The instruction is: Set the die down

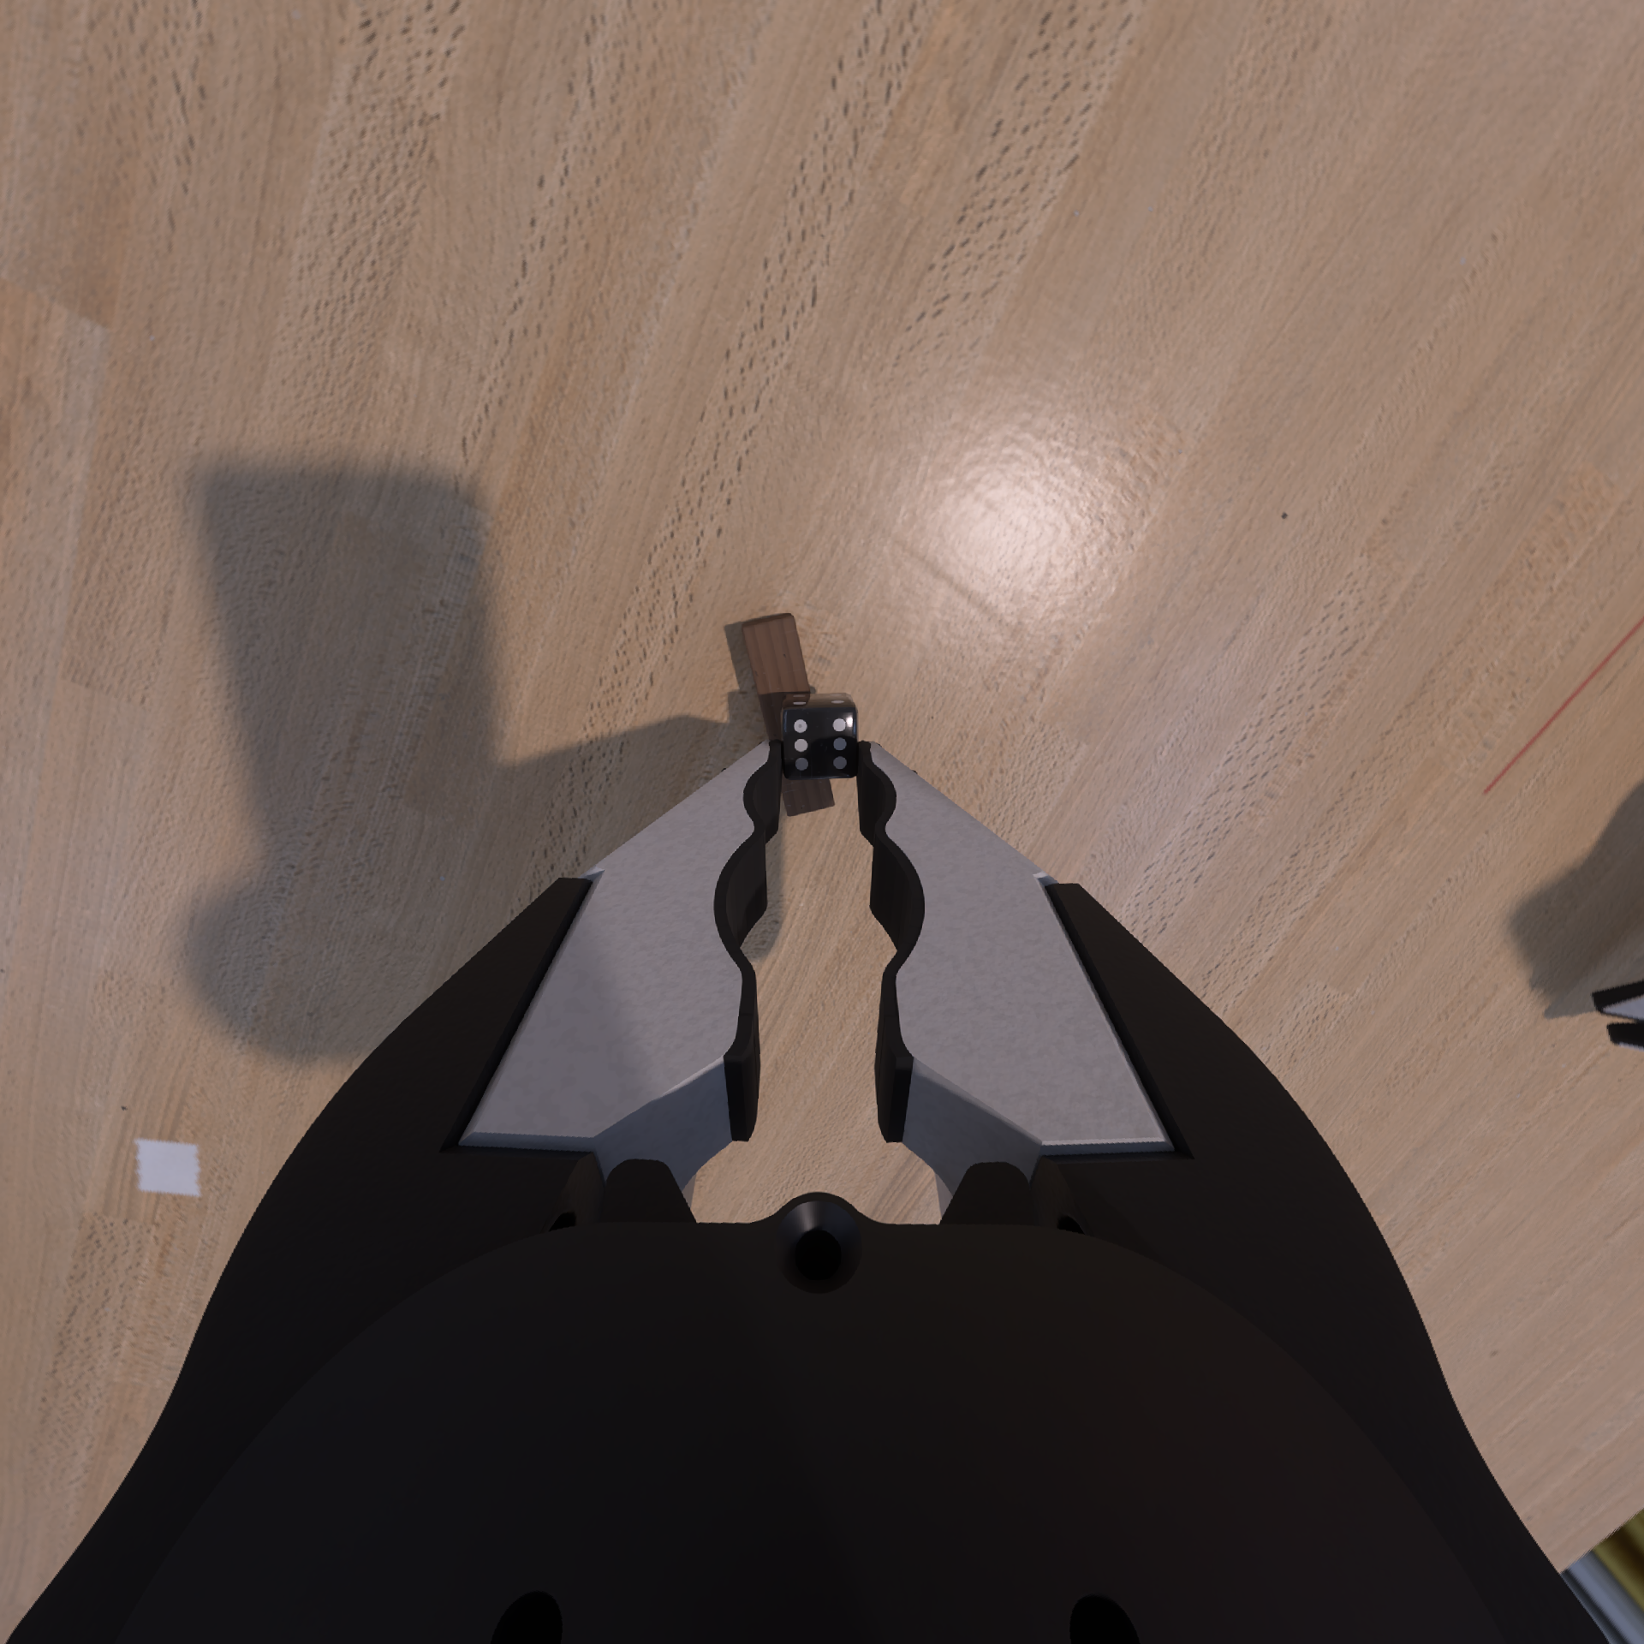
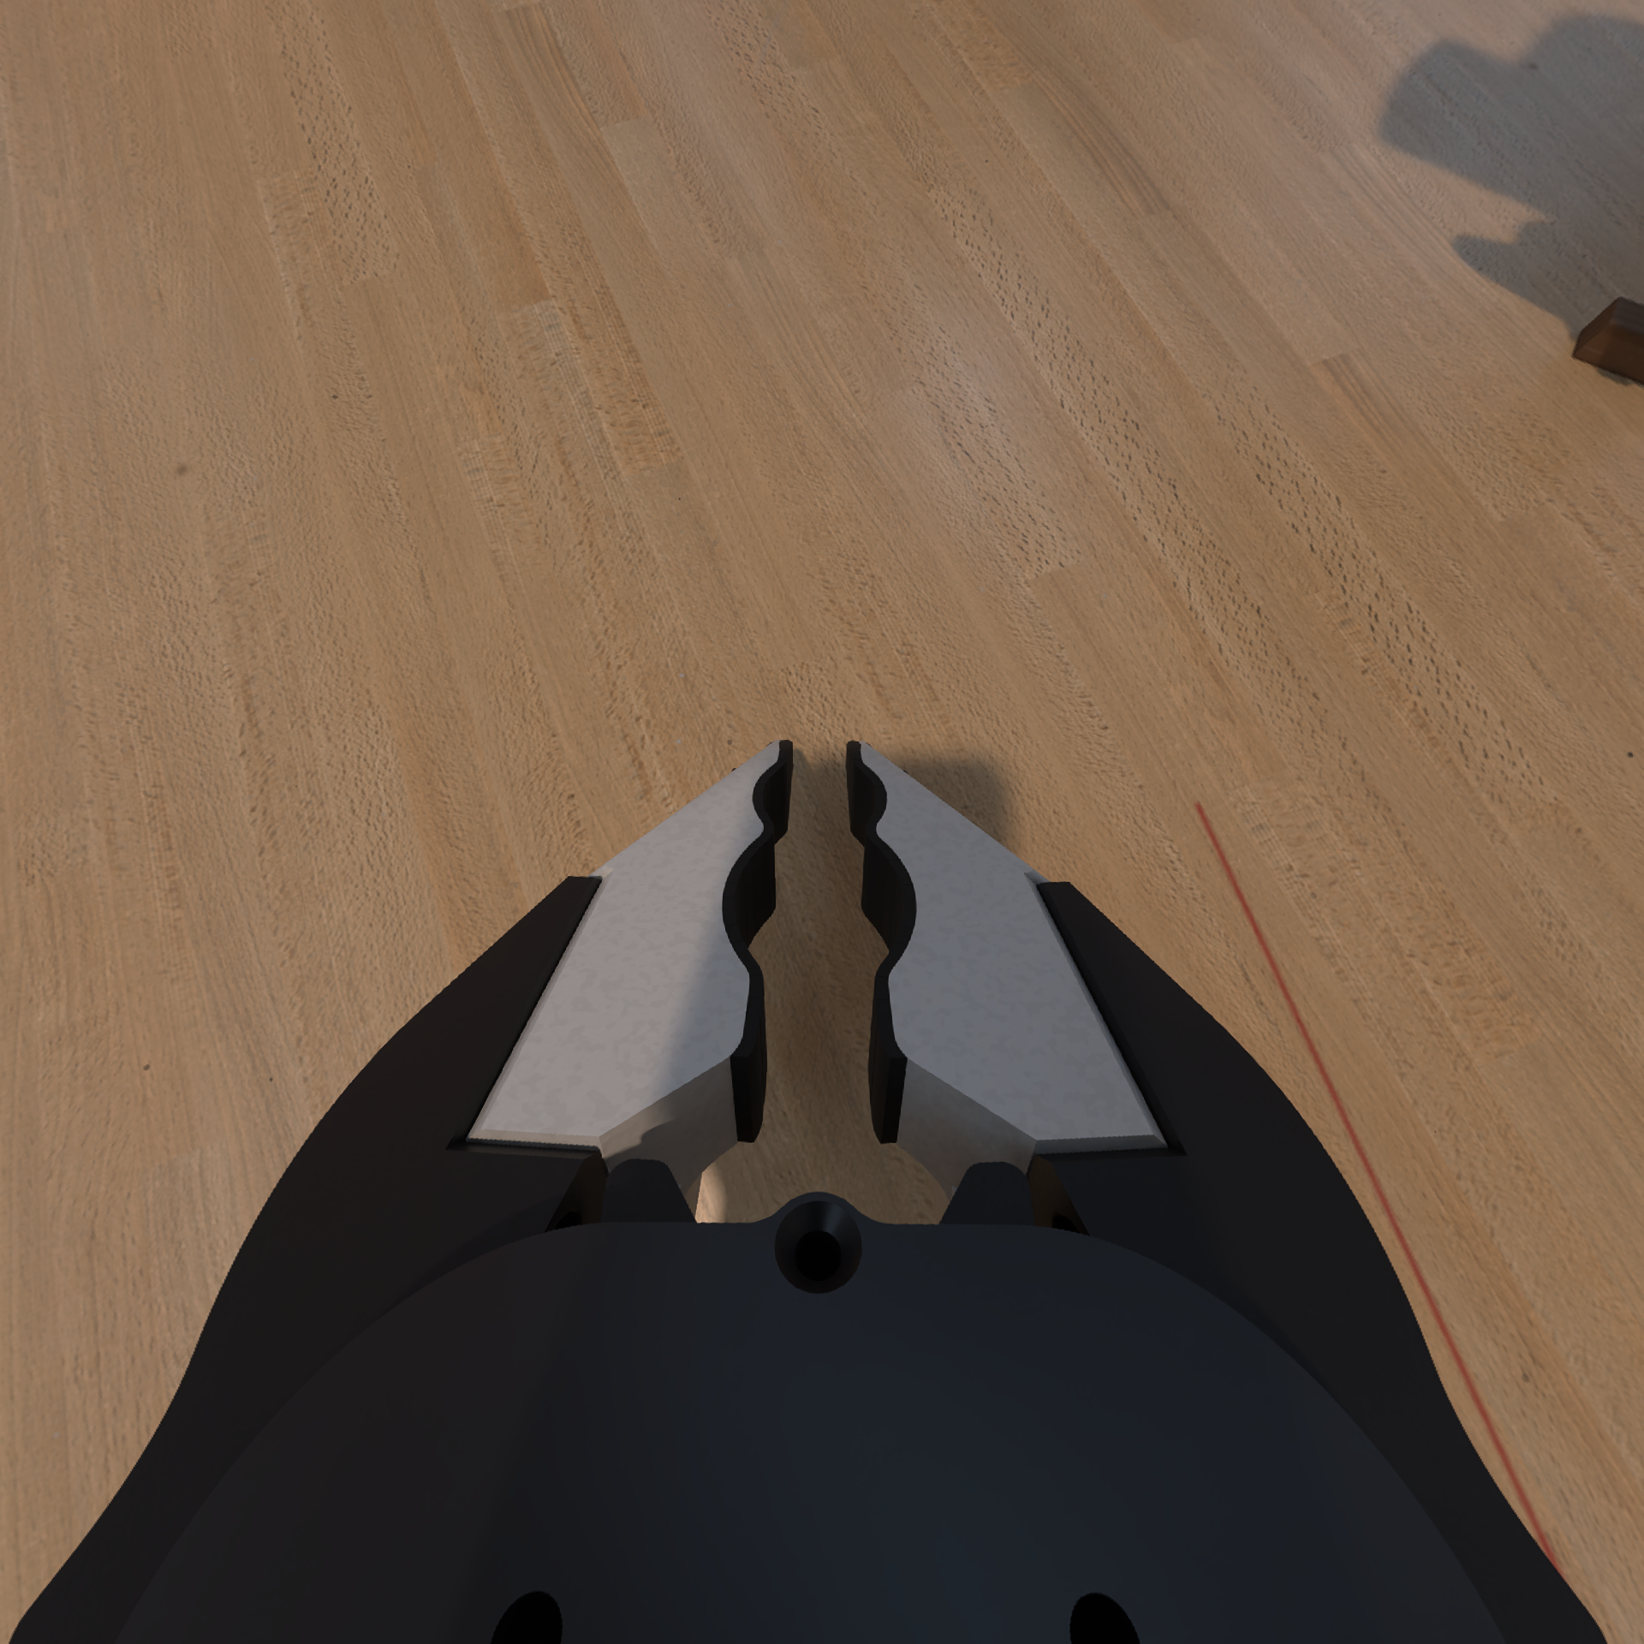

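Note:
In the left wrist view, my left gripper (image 1: 818, 756) is shut on a black die (image 1: 819, 737) with white pips, pinched between the fingertips and held above the wooden table (image 1: 1156, 311). A small dark brown wooden block (image 1: 777, 656) lies flat on the table right under and beyond the die; whether the die touches it I cannot tell. The same block shows at the right edge of the right wrist view (image 2: 1615, 351). My right gripper (image 2: 818, 756) is empty, its jaws nearly together with a narrow gap, low over bare table.
A thin red line runs across the table (image 1: 1566, 712) and shows in the right wrist view (image 2: 1334, 1112). A small white square (image 1: 166, 1165) lies at the left. A grey and black object (image 1: 1621, 1014) cuts in at the right edge.

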